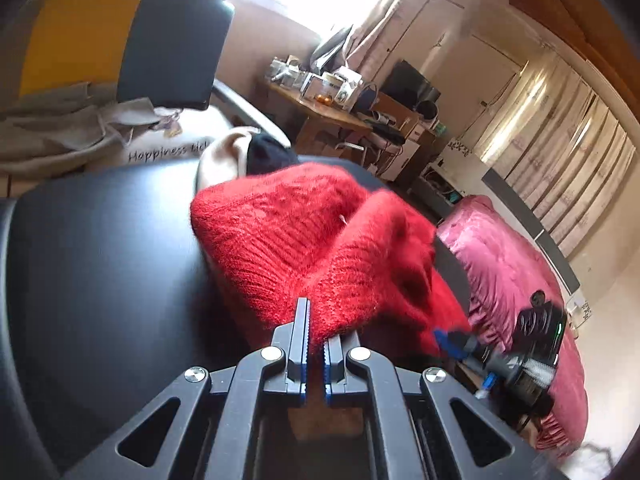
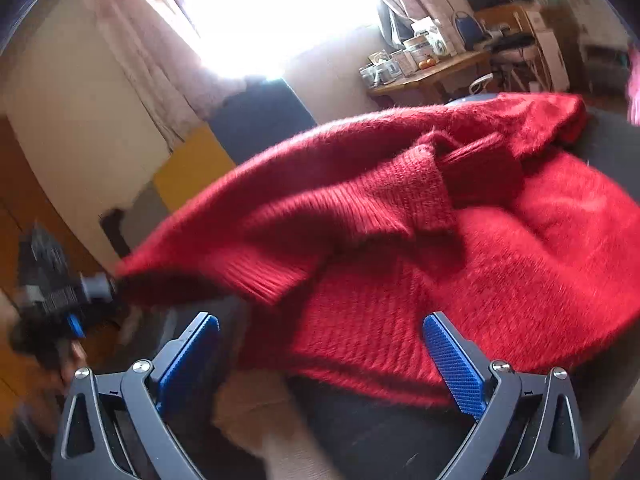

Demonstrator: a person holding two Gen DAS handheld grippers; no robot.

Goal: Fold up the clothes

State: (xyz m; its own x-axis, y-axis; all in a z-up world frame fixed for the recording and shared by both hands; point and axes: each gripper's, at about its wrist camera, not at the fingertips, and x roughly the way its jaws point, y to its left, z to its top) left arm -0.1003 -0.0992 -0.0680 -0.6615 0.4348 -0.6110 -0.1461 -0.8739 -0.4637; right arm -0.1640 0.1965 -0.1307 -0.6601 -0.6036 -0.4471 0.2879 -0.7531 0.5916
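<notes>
A fuzzy red knitted sweater [image 1: 304,236] lies bunched on a black padded surface [image 1: 100,264]. My left gripper [image 1: 316,332] is shut on the sweater's near edge and lifts a fold of it. In the right wrist view the sweater [image 2: 460,248] fills the middle, its ribbed hem hanging toward the camera. My right gripper [image 2: 320,344] is open wide, with the blue pads [image 2: 452,356] either side of the sweater's lower edge, holding nothing. The left gripper also shows in the right wrist view [image 2: 112,284] at the left, holding the sweater's stretched corner. The right gripper shows in the left wrist view [image 1: 452,340] at the lower right.
A cream and a dark garment [image 1: 240,152] lie behind the sweater. Grey clothes [image 1: 60,128] and a yellow-and-black cushion [image 1: 120,40] sit at the back left. A cluttered wooden desk [image 1: 328,112] stands beyond. A pink bedspread [image 1: 512,264] is at the right.
</notes>
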